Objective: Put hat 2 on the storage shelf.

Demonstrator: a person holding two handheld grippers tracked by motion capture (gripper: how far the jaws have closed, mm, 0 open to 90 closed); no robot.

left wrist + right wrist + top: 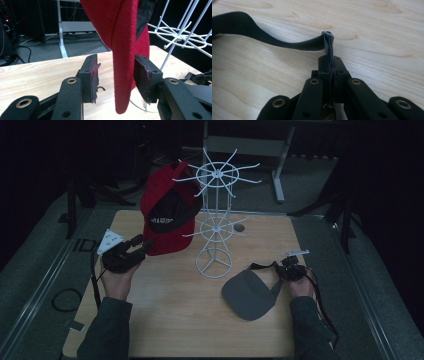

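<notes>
red fabric hangs beside the white wire hat rack (216, 215): a red baseball cap with a black lining (167, 210) is hooked on an upper prong at the rack's left, so that its brim points down toward the light wooden table (175, 310). the brim (123, 62) is seen in the left gripper view between the spread jaws of the left gripper (115, 78); one pad looks to touch it, the other stands apart, so the cap is not clamped and is judged to be carried by the rack alone. to the right of the rack's ring foot a grey visor with a black strap (250, 294) lies flat on the table. its strap end (327, 41) is pinched in the right gripper (331, 65), whose jaws are pressed together on it, probably so the visor can be lifted toward a free prong.
</notes>
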